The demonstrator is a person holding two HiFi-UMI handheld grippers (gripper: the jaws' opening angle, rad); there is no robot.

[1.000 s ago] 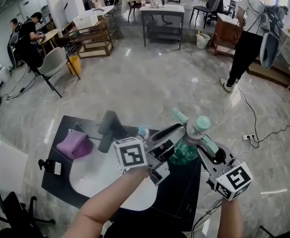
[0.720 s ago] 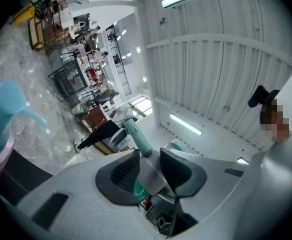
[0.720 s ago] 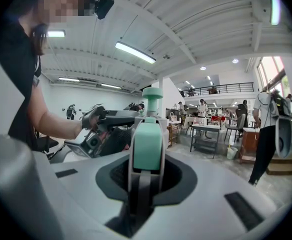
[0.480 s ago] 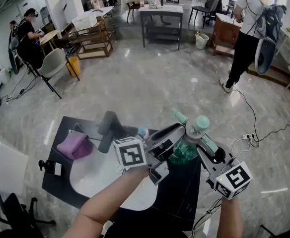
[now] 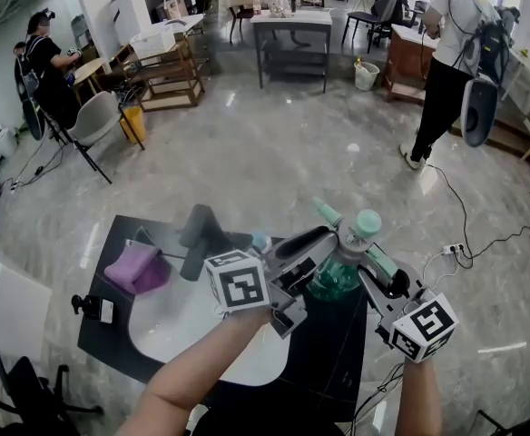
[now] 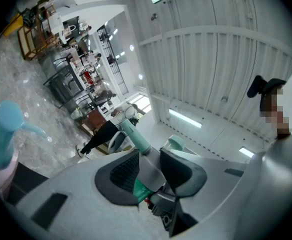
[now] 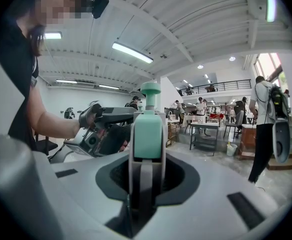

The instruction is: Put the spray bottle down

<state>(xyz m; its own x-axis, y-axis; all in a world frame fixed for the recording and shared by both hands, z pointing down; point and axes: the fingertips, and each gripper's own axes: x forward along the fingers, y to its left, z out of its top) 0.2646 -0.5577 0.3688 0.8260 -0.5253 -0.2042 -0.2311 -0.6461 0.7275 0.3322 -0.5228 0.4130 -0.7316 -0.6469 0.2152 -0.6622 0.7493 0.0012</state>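
A spray bottle with a green body (image 5: 336,278) and teal head is held in the air over the black table (image 5: 333,371), between my two grippers. My left gripper (image 5: 322,243) comes in from the left. Its pads are shut on the bottle's grey spray head (image 6: 147,170), and the teal nozzle (image 6: 136,140) sticks out past them. My right gripper (image 5: 363,258) comes from the right, shut on the bottle's teal head (image 7: 147,129), which fills the gap between its pads. The lower part of the bottle is hidden in both gripper views.
Below the left arm a white basin (image 5: 174,325) is set in the table, with a dark faucet (image 5: 200,234), a purple cloth (image 5: 136,266) and a light blue pump bottle (image 6: 3,134) nearby. A small black device (image 5: 93,305) lies at the table's left edge. A person (image 5: 446,71) stands at the back right.
Both grippers and the bottle stay where they were. The person at the back right has shifted a little.
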